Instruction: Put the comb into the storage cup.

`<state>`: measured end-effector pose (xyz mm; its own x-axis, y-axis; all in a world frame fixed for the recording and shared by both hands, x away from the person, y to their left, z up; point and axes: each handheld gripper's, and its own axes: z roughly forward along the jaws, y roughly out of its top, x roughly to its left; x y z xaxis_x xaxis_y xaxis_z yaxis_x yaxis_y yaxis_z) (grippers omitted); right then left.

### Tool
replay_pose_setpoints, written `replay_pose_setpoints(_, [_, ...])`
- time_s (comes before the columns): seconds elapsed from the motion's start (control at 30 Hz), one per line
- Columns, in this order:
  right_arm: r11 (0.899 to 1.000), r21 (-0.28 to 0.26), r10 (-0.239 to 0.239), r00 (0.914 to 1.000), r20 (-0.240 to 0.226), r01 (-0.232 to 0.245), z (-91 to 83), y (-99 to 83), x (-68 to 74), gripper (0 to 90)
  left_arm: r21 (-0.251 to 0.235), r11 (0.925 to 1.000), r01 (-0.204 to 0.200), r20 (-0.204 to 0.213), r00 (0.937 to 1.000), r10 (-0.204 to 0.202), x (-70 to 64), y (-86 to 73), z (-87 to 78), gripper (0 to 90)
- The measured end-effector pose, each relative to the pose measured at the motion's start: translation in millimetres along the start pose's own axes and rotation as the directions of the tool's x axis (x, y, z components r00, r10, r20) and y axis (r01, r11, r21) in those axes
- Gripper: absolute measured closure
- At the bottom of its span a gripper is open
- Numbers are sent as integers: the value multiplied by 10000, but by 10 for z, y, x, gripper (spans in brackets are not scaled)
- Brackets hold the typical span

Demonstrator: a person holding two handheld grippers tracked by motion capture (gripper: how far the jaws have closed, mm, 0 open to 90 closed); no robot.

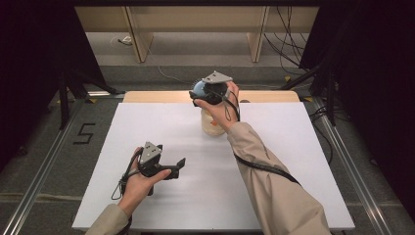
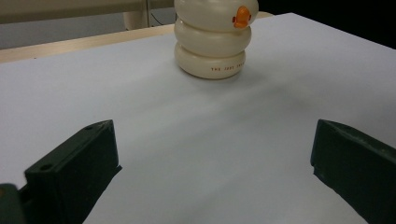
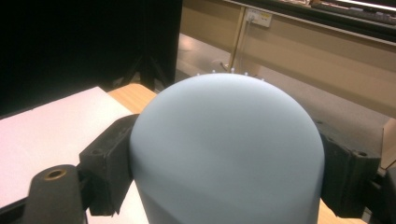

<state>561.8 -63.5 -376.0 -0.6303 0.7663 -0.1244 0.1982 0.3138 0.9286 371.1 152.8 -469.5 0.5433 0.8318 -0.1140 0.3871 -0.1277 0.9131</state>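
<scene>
Your right gripper [image 1: 208, 95] clamps the pale blue dome cap [image 3: 227, 149] above the cream ringed duck bottle [image 2: 212, 39]; lift straight up. Your left gripper [image 1: 176, 166], jaws apart, waits nearer you than the bottle.

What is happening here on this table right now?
A person works at a white table with a gripper in each hand. The right gripper is shut on a pale blue dome, held over a cream ringed bottle with an orange duck beak. The left gripper is open and holds nothing, nearer the person.
</scene>
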Motion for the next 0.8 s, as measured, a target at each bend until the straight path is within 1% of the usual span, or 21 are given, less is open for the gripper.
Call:
replay_pose_setpoints(0.13, [9998, 60, -181, 9998, -57, 181, 18, 4, 31, 179, 17, 10000, -18, 11, 10000, 18, 0, -2, 2, 4])
replay_pose_setpoints(0.33, [9995, 100, -297, 9995, -142, 298, 24, 10, 49, 166, 47, 10000, -34, 20, 10000, 34, -6, -3, 4, 4])
replay_pose_setpoints(0.67, [9996, 95, -254, 9994, -243, 256, 11, 11, 40, 157, 42, 10000, -7, 38, 10000, 7, -6, -4, 5, 4])
replay_pose_setpoints(0.8, [9999, -26, -162, 9993, -343, 161, -21, 18, 26, 150, 58, 10000, -21, 35, 10000, 20, -4, -3, 4, 4])
